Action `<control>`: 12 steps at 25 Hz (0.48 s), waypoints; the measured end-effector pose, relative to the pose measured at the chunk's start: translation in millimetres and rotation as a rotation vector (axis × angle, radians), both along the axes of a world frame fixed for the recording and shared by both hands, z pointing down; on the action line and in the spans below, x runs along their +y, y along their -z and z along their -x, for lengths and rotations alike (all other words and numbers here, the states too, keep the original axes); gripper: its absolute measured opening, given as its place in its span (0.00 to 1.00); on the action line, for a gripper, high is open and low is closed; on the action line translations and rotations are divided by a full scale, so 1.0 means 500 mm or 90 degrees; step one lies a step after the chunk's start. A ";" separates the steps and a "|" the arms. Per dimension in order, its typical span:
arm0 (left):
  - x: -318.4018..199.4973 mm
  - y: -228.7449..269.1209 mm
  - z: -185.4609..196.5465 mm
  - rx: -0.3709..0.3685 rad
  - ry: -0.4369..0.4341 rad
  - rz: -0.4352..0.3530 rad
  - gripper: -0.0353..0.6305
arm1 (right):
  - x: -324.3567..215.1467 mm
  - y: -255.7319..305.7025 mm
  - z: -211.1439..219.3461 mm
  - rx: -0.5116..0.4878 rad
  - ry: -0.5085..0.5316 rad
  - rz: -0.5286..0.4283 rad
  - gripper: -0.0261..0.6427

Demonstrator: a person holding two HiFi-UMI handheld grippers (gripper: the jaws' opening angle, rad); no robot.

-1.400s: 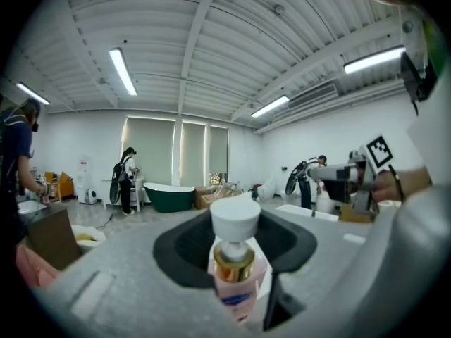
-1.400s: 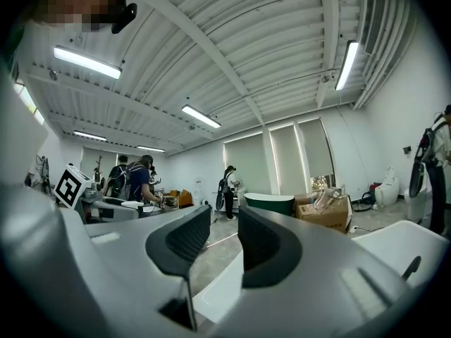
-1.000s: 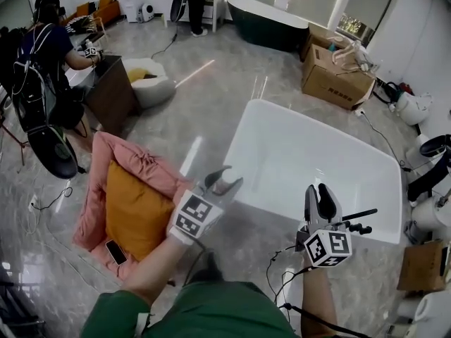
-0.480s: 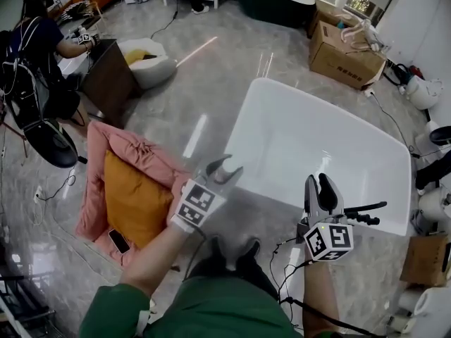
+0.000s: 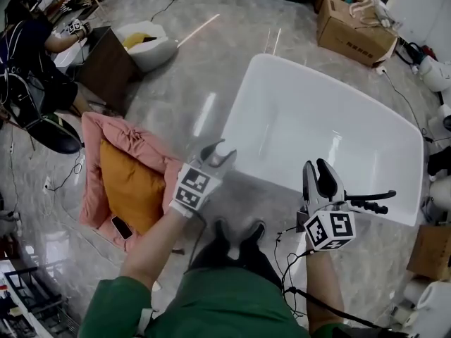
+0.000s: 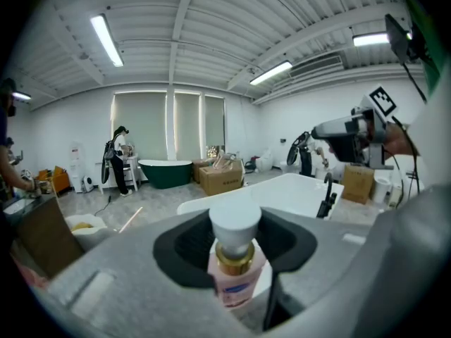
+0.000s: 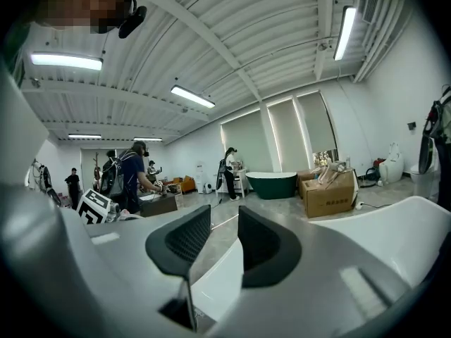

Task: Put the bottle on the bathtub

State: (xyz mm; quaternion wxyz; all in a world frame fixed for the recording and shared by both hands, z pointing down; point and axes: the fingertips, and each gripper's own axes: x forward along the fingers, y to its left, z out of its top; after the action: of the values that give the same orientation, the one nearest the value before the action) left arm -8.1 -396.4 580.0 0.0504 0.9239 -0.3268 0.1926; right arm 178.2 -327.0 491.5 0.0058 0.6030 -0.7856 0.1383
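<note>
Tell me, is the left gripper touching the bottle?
Touching. The left gripper view shows the left gripper closed on the bottle, with the jaws pressing both sides of its neck.

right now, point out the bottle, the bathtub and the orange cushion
bottle (image 6: 232, 260), left gripper view, gold collar under the white cap
bathtub (image 5: 331, 136), head view, bare white surface
orange cushion (image 5: 130, 185), head view, its middle

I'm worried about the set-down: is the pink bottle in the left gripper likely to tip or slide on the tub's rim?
Probably tippy: the bottle looks narrow under a bulky white cap. It may also slide, since the bathtub rim looks glossy. It seems rigid: the left gripper clamps it with no visible denting.
</note>
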 end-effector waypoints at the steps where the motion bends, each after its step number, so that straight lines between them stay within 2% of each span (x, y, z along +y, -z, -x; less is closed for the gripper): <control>1: -0.004 -0.015 -0.002 -0.001 0.005 0.003 0.30 | -0.001 -0.011 -0.007 0.000 0.000 0.004 0.20; 7: -0.031 -0.100 -0.029 -0.011 0.017 0.022 0.30 | -0.006 -0.066 -0.054 0.005 -0.013 0.034 0.20; 12: -0.051 -0.182 -0.051 -0.042 0.021 0.041 0.30 | -0.015 -0.107 -0.092 0.011 -0.024 0.058 0.20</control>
State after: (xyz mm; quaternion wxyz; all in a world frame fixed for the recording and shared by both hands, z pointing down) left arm 17.4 -422.1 671.0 0.0723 0.9095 -0.3370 0.2324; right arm 224.4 -334.5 545.2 0.0374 0.6177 -0.7670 0.1692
